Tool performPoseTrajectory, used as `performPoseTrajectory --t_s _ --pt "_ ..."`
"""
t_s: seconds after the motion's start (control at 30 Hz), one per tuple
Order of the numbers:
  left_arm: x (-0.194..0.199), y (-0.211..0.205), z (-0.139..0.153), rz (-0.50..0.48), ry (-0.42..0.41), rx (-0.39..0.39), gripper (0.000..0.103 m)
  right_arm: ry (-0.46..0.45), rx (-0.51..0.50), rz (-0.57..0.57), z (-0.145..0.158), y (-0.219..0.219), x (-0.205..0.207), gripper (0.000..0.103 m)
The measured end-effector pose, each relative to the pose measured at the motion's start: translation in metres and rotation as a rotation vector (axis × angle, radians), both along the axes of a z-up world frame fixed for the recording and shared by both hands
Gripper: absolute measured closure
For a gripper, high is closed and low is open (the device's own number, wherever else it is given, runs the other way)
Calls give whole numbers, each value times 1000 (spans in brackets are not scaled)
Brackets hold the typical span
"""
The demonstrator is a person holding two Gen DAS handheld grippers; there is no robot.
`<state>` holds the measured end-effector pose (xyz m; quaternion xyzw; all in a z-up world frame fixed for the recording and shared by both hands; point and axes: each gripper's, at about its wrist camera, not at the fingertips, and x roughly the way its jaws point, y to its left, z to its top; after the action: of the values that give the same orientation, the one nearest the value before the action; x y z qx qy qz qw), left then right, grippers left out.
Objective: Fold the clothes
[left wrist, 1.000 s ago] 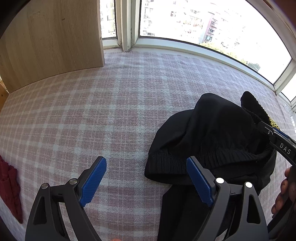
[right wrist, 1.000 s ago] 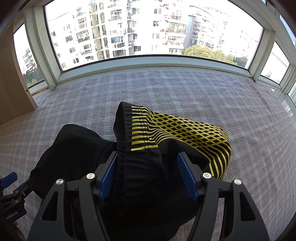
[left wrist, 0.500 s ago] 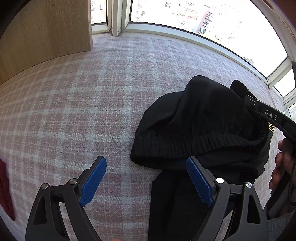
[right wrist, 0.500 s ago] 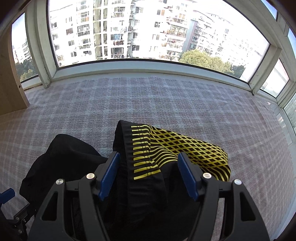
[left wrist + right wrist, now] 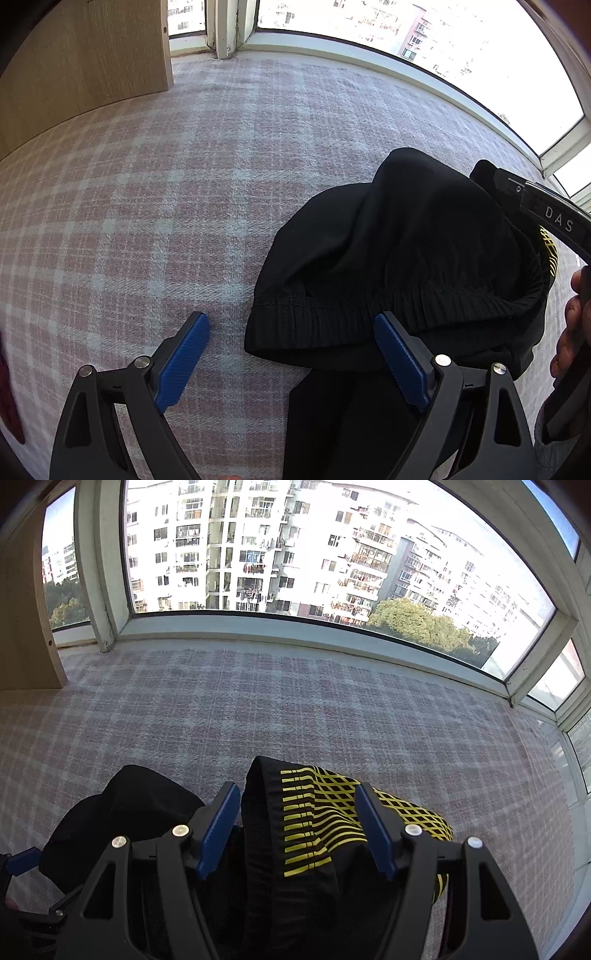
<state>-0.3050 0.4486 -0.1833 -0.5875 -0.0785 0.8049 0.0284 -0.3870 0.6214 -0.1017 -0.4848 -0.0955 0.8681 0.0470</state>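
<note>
On the near part of the plaid-covered surface (image 5: 184, 184), my left gripper (image 5: 291, 354) has its jaws wide apart, one blue pad over bare plaid, the other at the ribbed waistband of the black garment (image 5: 399, 251). Going right, the same bunched garment (image 5: 303, 819) (yellow lattice print here) sits between the spread jaws of my right gripper (image 5: 299, 827), nothing clamped as far as I can see.

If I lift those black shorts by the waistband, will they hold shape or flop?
Likely flop: the black shorts already lie bunched in soft folds on the checked cloth. The ribbed waistband looks thicker, so probably the surest grip. The yellow-patterned part drapes loosely and may swing.
</note>
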Motion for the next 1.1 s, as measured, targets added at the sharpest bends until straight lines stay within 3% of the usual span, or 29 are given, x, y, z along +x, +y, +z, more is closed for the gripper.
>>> performPoseTrajectory --t_s 0.07,0.2,0.23,0.27,0.3,0.43,0.47,0.57,0.63,0.83,0.87,0.9,0.93,1.0,1.1 --pt "0 0 1 4 -9 11 12 -62 12 -6 -13 -3 -9 39" --pt "-2 -1 3 13 -5 57 14 -74 0 -12 -20 -6 -10 42" --pt "-3 0 4 5 5 64 16 -65 -6 -11 -19 -4 -10 63" --pt "-4 0 5 -2 15 72 28 -57 -12 -9 -18 -3 -9 81" --pt "-6 1 6 -13 18 82 38 -51 -19 -13 -17 -1 -9 92" --pt "-14 1 9 -21 33 94 64 -34 -55 -29 -15 11 -2 95" --pt "-15 -1 9 -16 35 107 76 -23 -70 -38 -12 15 3 95" --pt "-18 -5 12 -8 46 133 87 18 -114 -67 2 35 15 96" --pt "-19 -6 16 -12 61 135 87 61 -137 -87 14 60 16 96" --pt "-5 -10 28 -48 86 117 83 170 -175 -137 60 80 41 96" --pt "-3 -11 30 -53 83 115 65 180 -177 -145 66 84 48 96" --pt "0 -14 31 -50 78 123 35 188 -178 -153 70 87 55 96" --pt "4 -17 32 -47 72 131 26 191 -180 -162 71 93 64 96" --pt "15 -20 31 -53 51 139 25 184 -180 -184 65 97 92 96" --pt "31 -14 28 -64 37 80 23 163 -179 -229 41 100 153 96"
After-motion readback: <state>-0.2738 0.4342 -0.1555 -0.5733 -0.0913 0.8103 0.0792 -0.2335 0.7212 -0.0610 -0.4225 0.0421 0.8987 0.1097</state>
